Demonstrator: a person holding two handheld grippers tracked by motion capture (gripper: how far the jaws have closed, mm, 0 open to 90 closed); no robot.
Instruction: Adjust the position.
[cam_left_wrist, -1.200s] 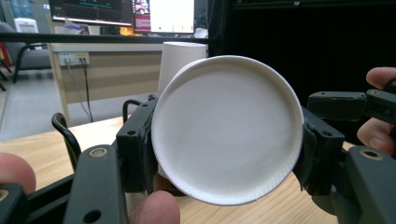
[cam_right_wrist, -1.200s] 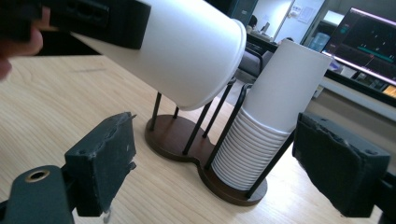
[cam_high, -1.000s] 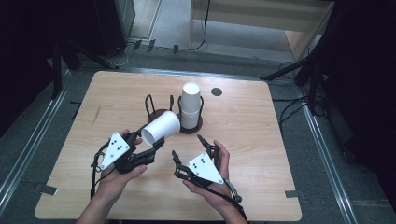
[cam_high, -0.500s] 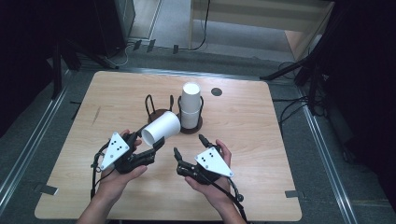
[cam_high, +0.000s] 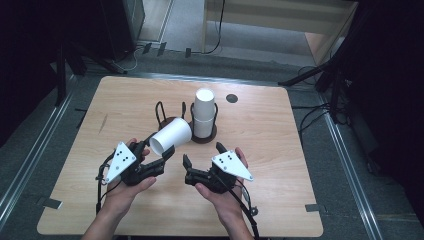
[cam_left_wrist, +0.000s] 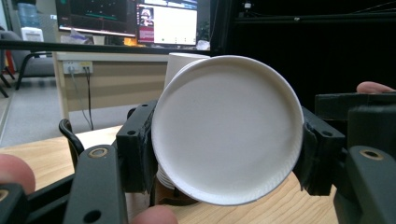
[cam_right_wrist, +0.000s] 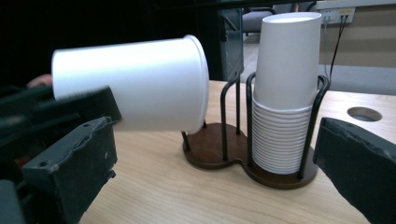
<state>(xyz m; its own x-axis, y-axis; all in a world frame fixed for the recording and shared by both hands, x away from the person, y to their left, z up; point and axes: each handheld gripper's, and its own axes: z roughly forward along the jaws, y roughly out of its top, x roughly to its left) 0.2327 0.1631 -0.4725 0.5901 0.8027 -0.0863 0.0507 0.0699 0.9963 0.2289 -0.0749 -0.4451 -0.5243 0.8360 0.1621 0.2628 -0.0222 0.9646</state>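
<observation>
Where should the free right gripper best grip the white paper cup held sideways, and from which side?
Probably the white paper cup's side wall near its open rim, from the right gripper's side: the left gripper holds the base end, leaving the wall bare.

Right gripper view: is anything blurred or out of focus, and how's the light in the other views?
Right gripper view: the near black claw pads are soft, while the held cup and cup stack stay sharp. Left gripper view: the cup's base is evenly lit, the background dark at right. High view: the table is bright, its surroundings dark.
</observation>
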